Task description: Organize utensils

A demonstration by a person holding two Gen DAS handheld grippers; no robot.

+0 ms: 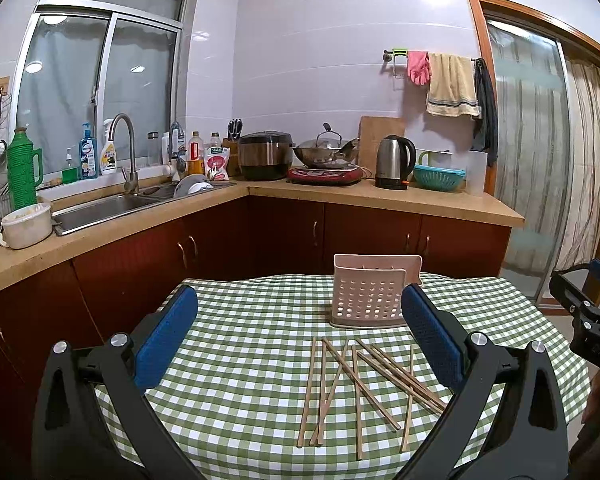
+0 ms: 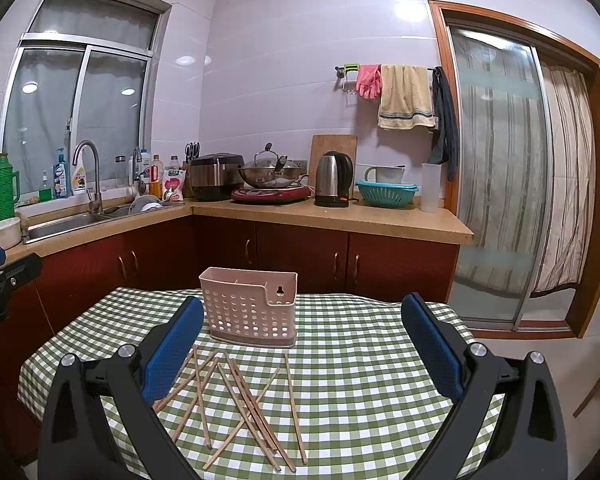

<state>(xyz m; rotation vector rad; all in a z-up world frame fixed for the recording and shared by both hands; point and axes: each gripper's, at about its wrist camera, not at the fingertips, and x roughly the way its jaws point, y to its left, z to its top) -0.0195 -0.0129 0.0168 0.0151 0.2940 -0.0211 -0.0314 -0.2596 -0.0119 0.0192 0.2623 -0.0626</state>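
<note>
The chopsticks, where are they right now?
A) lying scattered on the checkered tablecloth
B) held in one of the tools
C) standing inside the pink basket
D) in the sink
A. The chopsticks lie loose and crossed on the tablecloth in front of the pink basket, and both the left tool and right tool are open and hold nothing.

Checked-cloth table (image 1: 236, 360): pink holder (image 1: 370, 292) upright, chopsticks (image 1: 356, 384) scattered.

Kettle (image 2: 334, 179), wok (image 2: 269, 175) and rice cooker (image 2: 216, 176) on the counter (image 2: 340, 216)
</note>
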